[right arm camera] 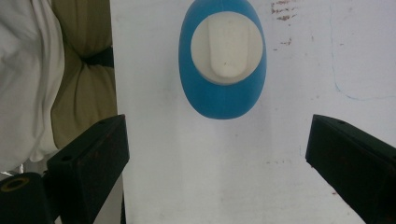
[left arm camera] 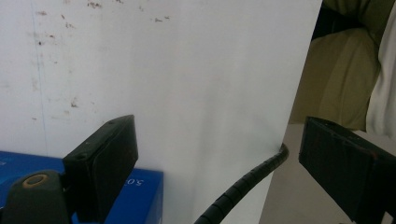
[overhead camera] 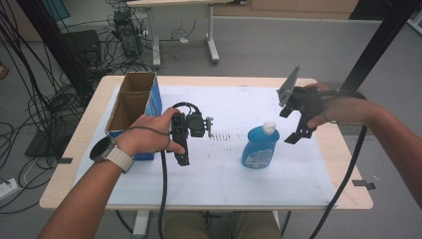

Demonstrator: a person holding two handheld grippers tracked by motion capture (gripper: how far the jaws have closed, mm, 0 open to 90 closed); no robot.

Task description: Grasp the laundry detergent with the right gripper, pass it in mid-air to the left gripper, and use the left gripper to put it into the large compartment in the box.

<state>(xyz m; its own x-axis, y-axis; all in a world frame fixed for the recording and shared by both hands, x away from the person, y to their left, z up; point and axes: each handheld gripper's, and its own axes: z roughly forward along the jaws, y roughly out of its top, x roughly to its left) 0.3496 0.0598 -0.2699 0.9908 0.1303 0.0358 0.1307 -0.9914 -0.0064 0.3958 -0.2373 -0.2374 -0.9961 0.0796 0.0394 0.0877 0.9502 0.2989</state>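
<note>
A blue bottle (overhead camera: pixel 260 148) with a white cap stands upright on the white sheet (overhead camera: pixel 224 174), right of centre. My right gripper (overhead camera: pixel 290 125) hovers just right of and above it, jaws wide open and empty. In the right gripper view the bottle (right arm camera: pixel 223 100) is seen from above, ahead of the open right gripper (right arm camera: pixel 219 135) and outside its jaws. My left gripper (overhead camera: pixel 182 149) is held over the sheet beside a cardboard box (overhead camera: pixel 133 102) with blue sides. In the left gripper view the left gripper (left arm camera: pixel 219 140) is open, with nothing held and its own cable crossing the gap.
The box's blue side (left arm camera: pixel 140 196) lies close to the left jaw. The sheet's near edge and the person's lap (left arm camera: pixel 341 84) lie close ahead of the left gripper. Cables (overhead camera: pixel 45 99) and desk legs (overhead camera: pixel 213 45) stand on the floor behind the table; a black post (overhead camera: pixel 378 45) rises at right.
</note>
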